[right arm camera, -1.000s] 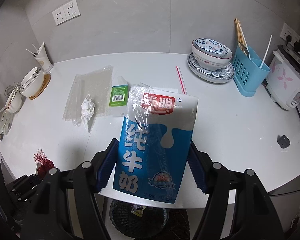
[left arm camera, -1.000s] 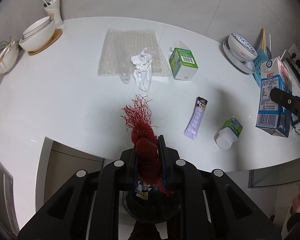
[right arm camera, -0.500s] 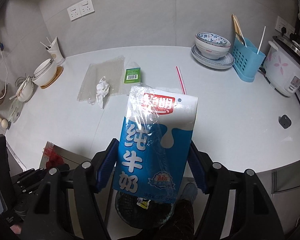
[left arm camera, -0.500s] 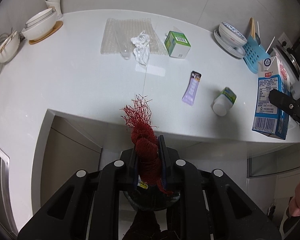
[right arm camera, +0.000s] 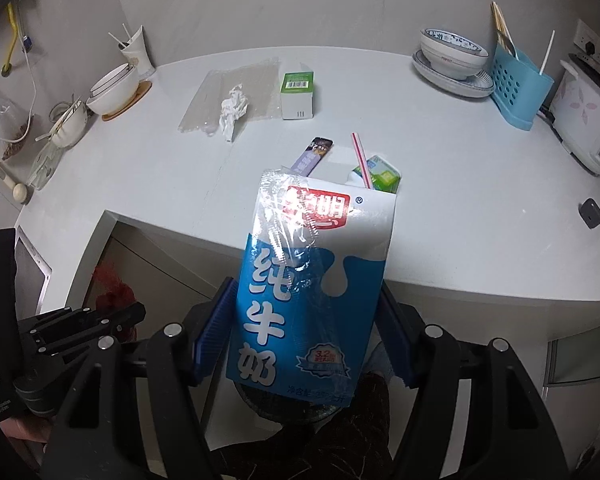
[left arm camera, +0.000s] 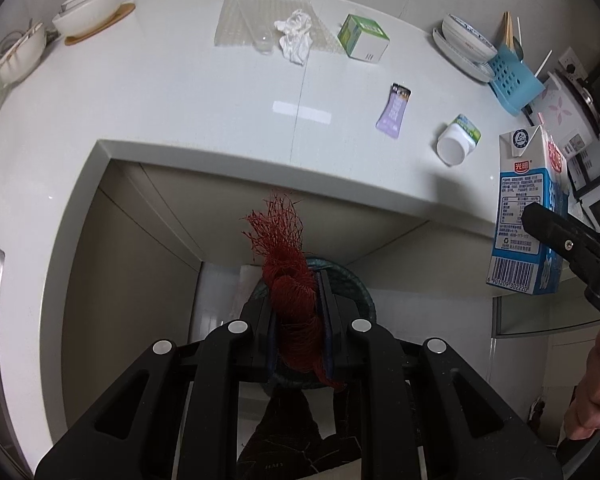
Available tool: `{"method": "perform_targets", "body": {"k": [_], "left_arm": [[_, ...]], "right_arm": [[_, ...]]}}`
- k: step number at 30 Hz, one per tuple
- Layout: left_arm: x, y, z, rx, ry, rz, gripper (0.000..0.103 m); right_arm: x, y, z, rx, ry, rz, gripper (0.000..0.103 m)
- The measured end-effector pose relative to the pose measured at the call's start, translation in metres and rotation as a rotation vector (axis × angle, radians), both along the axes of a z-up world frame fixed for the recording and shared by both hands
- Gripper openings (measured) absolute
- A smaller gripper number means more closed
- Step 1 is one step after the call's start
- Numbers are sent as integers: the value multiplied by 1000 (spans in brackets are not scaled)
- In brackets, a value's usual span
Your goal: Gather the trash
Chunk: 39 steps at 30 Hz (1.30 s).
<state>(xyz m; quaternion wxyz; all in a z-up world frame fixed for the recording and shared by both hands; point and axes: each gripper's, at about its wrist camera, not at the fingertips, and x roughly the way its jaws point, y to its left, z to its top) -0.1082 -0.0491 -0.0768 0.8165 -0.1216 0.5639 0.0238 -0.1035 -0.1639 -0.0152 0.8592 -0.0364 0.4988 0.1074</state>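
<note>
My left gripper [left arm camera: 297, 300] is shut on a bunched red mesh net [left arm camera: 288, 280] and holds it off the counter, above a dark round bin [left arm camera: 352, 284] on the floor. My right gripper [right arm camera: 306, 312] is shut on a blue and white milk carton [right arm camera: 312, 280], also held past the counter edge over the bin [right arm camera: 300, 406]. The carton shows at the right in the left wrist view [left arm camera: 528, 216]. On the white counter [right arm camera: 460, 208] lie a crumpled tissue [right arm camera: 233, 110], a bubble wrap sheet [right arm camera: 236, 92], a green box [right arm camera: 297, 90], a purple wrapper [right arm camera: 312, 154] and a small green-labelled cup [right arm camera: 380, 174].
Bowls on plates [right arm camera: 452, 56], a blue utensil holder [right arm camera: 520, 88] and a rice cooker [right arm camera: 588, 120] stand at the counter's right. White bowls [right arm camera: 114, 88] and a cup [right arm camera: 138, 54] stand at the left. A cabinet front [left arm camera: 132, 280] is below the counter.
Both grippers have drawn back from the counter and down with their loads. The counter edge now lies ahead of them and the bin shows below.
</note>
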Motion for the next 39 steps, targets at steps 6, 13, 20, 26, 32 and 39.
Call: {"method": "perform_targets", "body": {"k": [6, 13, 20, 26, 32, 39], "left_arm": [[-9, -1, -11, -6, 4, -7, 16], [-14, -3, -24, -18, -9, -15, 16], [-16, -8, -51, -37, 1, -15, 16], [-17, -10, -70, -29, -5, -21, 16], [-15, -11, -95, -19, 33, -13, 16], [-14, -16, -120, -45, 70, -9, 16]], "right_arm": [[-16, 3, -19, -8, 24, 29, 64], [-28, 7, -42, -27, 34, 55, 64], [-34, 7, -76, -40, 65, 75, 64], [-33, 3, -103, -53, 97, 77, 64], [-31, 1, -127, -91, 122, 77, 64], [-28, -9, -155, -93, 152, 73, 64]]}}
